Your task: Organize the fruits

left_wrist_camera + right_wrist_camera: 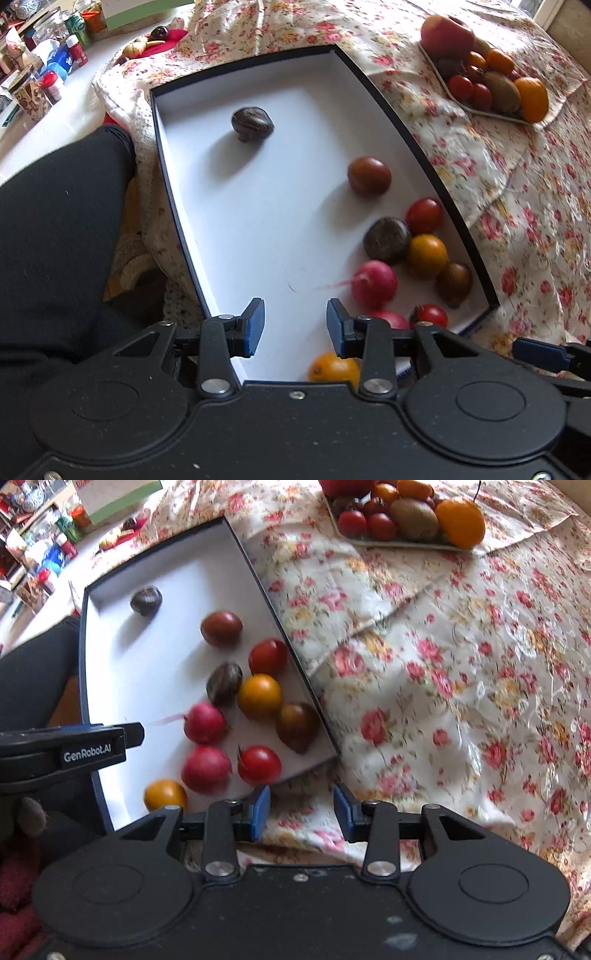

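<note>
A shallow box [110, 657] lies on the tablecloth [443, 701], fruit clustered in its near right corner; a plate [406, 544] of fruit sits beyond, right.

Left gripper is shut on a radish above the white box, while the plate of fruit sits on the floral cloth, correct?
Not quite: the left gripper is open and empty above the white box, as the left wrist view shows. The plate of fruit does sit on the floral cloth.
</note>
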`<control>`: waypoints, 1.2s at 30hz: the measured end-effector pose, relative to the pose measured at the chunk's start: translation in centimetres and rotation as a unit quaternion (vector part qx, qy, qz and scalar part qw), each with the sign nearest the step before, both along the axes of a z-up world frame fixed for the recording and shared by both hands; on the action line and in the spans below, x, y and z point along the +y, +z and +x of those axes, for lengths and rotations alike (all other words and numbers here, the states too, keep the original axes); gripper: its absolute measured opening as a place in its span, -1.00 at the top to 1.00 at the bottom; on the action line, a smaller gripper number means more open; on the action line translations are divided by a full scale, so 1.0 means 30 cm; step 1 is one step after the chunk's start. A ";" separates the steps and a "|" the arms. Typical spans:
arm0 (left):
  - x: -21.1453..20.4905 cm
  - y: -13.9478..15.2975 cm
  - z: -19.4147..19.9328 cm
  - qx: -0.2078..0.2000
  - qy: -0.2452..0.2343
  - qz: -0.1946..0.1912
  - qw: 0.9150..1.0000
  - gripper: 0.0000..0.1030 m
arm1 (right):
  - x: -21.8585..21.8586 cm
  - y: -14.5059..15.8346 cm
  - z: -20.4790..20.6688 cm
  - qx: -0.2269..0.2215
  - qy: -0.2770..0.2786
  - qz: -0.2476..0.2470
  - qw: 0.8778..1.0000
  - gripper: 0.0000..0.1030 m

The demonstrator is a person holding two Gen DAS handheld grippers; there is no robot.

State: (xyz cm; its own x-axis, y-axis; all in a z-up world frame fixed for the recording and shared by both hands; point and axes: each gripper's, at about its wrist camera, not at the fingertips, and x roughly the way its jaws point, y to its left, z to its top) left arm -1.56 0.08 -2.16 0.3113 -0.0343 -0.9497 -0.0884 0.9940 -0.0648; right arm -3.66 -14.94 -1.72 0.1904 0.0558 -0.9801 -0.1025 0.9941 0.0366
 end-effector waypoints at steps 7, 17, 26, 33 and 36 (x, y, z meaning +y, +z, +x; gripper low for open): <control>-0.044 -0.018 -0.043 0.016 -0.032 -0.018 0.999 0.12 | -0.026 -0.054 -0.047 0.022 -0.010 -0.004 1.000 0.20; -0.073 -0.019 -0.065 0.017 -0.047 -0.009 0.999 0.12 | -0.048 -0.065 -0.041 0.020 -0.021 -0.006 1.000 0.20; -0.077 -0.020 -0.064 0.018 -0.050 -0.008 0.999 0.12 | -0.043 -0.068 -0.037 0.022 -0.026 -0.006 0.999 0.21; -0.075 -0.022 -0.063 0.019 -0.051 -0.008 0.998 0.12 | -0.045 -0.067 -0.038 0.021 -0.025 -0.008 0.999 0.21; -0.077 -0.022 -0.063 0.019 -0.052 -0.007 0.998 0.12 | -0.046 -0.066 -0.036 0.021 -0.026 -0.006 0.999 0.21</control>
